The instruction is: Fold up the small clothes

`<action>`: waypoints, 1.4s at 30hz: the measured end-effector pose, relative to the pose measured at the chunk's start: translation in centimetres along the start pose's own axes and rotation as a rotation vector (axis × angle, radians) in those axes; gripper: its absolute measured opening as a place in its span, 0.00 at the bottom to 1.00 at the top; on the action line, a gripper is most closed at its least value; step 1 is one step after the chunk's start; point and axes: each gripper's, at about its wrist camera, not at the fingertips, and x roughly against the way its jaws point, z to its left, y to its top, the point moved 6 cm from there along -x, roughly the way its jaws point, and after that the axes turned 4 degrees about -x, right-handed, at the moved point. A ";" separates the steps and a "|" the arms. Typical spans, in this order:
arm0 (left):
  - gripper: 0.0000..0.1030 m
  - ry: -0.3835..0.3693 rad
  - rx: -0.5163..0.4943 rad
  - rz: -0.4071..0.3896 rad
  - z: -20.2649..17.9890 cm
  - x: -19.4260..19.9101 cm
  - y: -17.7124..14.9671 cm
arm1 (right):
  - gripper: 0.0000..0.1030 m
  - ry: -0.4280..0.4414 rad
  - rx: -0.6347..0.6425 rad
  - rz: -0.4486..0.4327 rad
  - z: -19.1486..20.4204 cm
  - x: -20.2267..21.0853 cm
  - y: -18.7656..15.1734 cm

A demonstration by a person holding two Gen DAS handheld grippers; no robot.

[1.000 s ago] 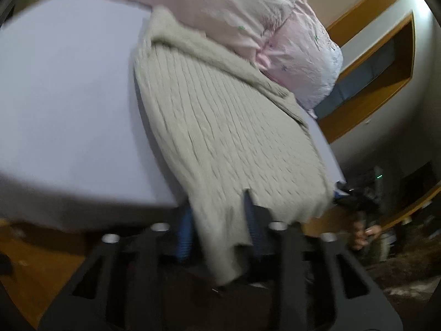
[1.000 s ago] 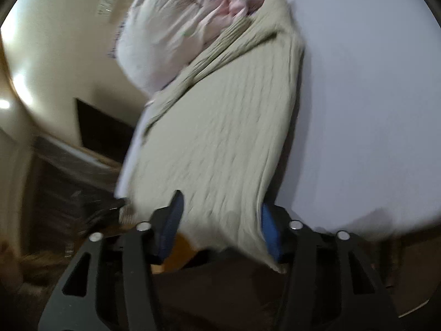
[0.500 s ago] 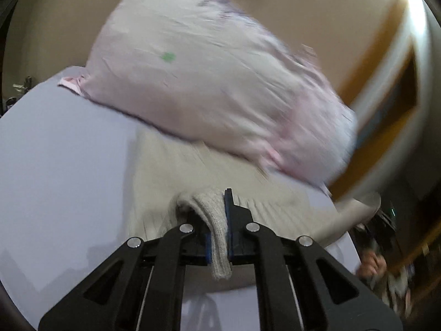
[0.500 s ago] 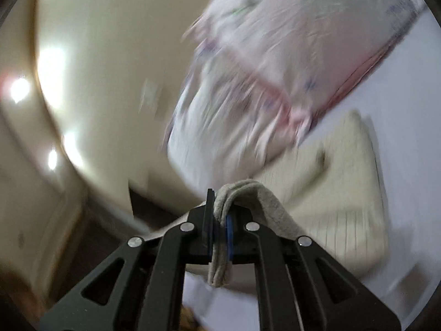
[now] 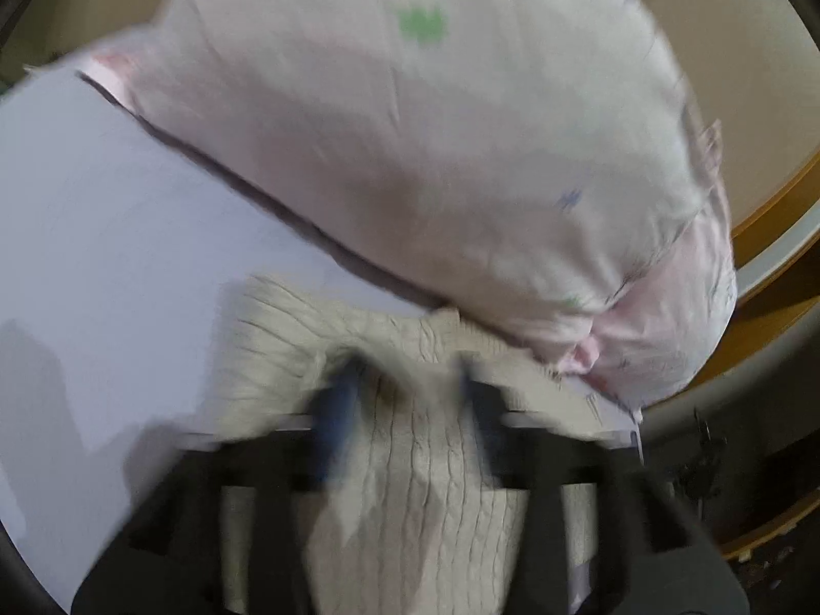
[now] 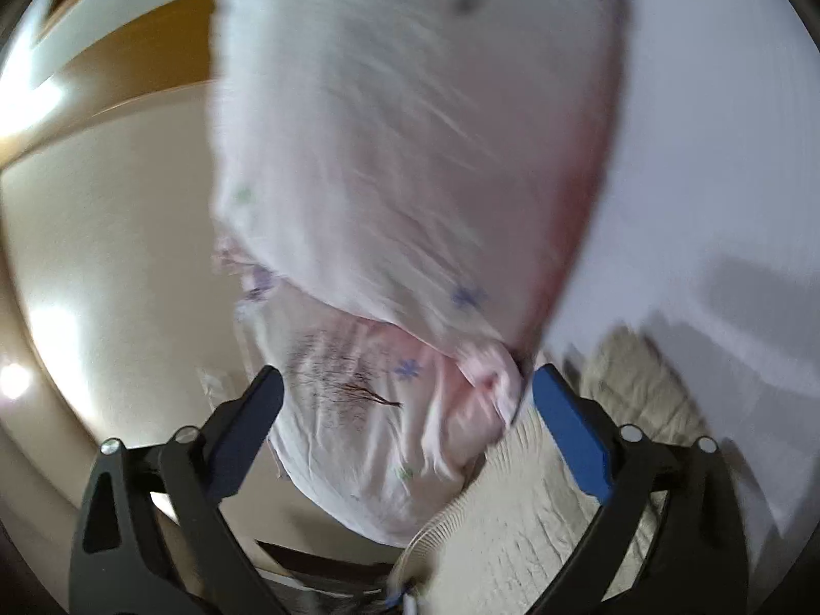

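A beige cable-knit garment (image 5: 425, 471) lies folded over on the white bed sheet (image 5: 102, 236), its far edge against a pink pillow (image 5: 435, 128). My left gripper (image 5: 410, 389) is blurred; its jaws stand apart over the knit, which lies loose between and below them. In the right wrist view the knit (image 6: 574, 517) lies low at the right. My right gripper (image 6: 405, 394) is open and empty, its blue pads (image 6: 574, 430) wide apart in front of the pillow (image 6: 410, 154).
The pink pillow with small flower prints fills the far side of both views. A beige wall (image 6: 113, 256) and wooden trim (image 5: 769, 236) lie beyond the bed. White sheet (image 6: 717, 154) spreads to the right in the right wrist view.
Both grippers carried the knit's near edge forward toward the pillow, folding it over. Half a second ago both were shut on it; now both have opened and let it go.
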 end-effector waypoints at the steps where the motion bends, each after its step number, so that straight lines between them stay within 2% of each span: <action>1: 0.79 0.029 -0.021 -0.029 0.3 1.2 0.1 | 0.96 0.000 0.027 0.004 0.2 0.4 0.0; 3: 0.79 0.065 -0.054 -0.004 1.0 2.3 -1.0 | 0.98 -0.003 0.053 0.015 0.1 1.2 0.0; 6: 0.76 0.083 -0.039 0.082 2.5 1.5 -3.4 | 0.98 0.003 0.001 0.042 -0.7 1.1 0.5; 8: 0.66 0.079 -0.026 0.128 3.0 0.8 -4.7 | 0.98 -0.011 -0.013 0.053 -1.3 1.5 0.3; 9: 0.65 0.063 -0.017 0.141 3.0 0.8 -5.4 | 0.98 -0.023 -0.012 0.061 -1.3 1.0 0.2; 12: 0.61 0.063 -0.032 0.112 2.5 1.0 -6.2 | 0.98 -0.037 -0.007 0.091 -1.1 -0.9 -0.7; 15: 0.24 0.043 0.042 0.115 2.5 0.4 -6.9 | 0.98 -0.042 -0.001 0.131 -0.9 -1.4 -1.3; 17: 0.17 -0.004 0.096 0.118 2.4 0.2 -7.0 | 0.98 -0.046 0.012 0.149 -0.8 -1.4 -1.4; 19: 0.16 -0.105 0.130 0.091 0.7 0.7 -6.4 | 0.98 -0.041 0.032 0.168 -0.3 -1.4 -1.5; 22: 0.16 -0.264 0.122 0.043 -4.4 1.2 -5.0 | 0.98 -0.016 0.070 0.184 0.9 -1.2 -1.6; 24: 0.16 -0.377 0.054 0.016 -10.0 1.1 -4.3 | 0.98 -0.013 0.113 0.185 1.7 -1.0 -1.6; 26: 0.16 -0.480 -0.011 0.034 -15.2 -0.2 -4.6 | 0.98 -0.020 0.165 0.178 2.5 -0.7 -1.4; 27: 0.16 -0.543 -0.070 0.066 -19.4 -2.1 -5.6 | 0.98 -0.035 0.208 0.164 3.0 -0.3 -1.2; 28: 0.16 -0.569 -0.107 0.094 -22.0 -3.6 -6.6 | 0.98 -0.051 0.240 0.153 3.3 -0.1 -1.0; 29: 0.16 -0.578 -0.135 0.125 -23.9 -5.2 -7.6 | 0.98 -0.068 0.269 0.145 3.5 0.1 -0.7; 31: 0.17 -0.544 -0.229 0.267 -28.8 -10.8 -11.3 | 0.98 -0.109 0.304 0.133 3.6 0.5 0.0; 32: 0.17 -0.527 -0.244 0.321 -29.8 -12.5 -12.5 | 0.98 -0.124 0.306 0.130 3.5 0.7 0.4; 33: 0.16 -0.519 -0.239 0.400 -30.7 -14.4 -14.0 | 0.98 -0.141 0.297 0.127 3.2 1.0 0.9; 35: 0.17 -0.581 -0.193 0.457 -31.0 -14.9 -15.0 | 0.98 -0.168 0.273 0.141 2.7 1.4 1.6; 36: 0.17 -0.629 -0.181 0.425 -30.7 -13.8 -14.5 | 0.98 -0.185 0.257 0.164 2.3 1.5 1.8; 37: 0.17 -0.645 -0.180 0.388 -30.2 -12.8 -13.8 | 0.98 -0.202 0.247 0.187 2.1 1.4 1.9; 38: 0.28 -0.627 -0.181 0.327 -28.8 -11.2 -12.5 | 0.98 -0.229 0.240 0.217 1.7 1.2 1.8; 39: 0.38 -0.590 -0.176 0.284 -27.7 -10.2 -11.6 | 0.98 -0.280 0.240 0.259 1.2 0.9 1.5; 40: 0.54 -0.535 -0.174 0.240 -26.4 -9.3 -10.7 | 0.98 -0.325 0.246 0.289 0.8 0.5 1.1; 42: 0.58 -0.353 -0.202 0.151 -23.1 -7.9 -9.4 | 0.98 -0.431 0.261 0.364 -0.4 -0.3 0.2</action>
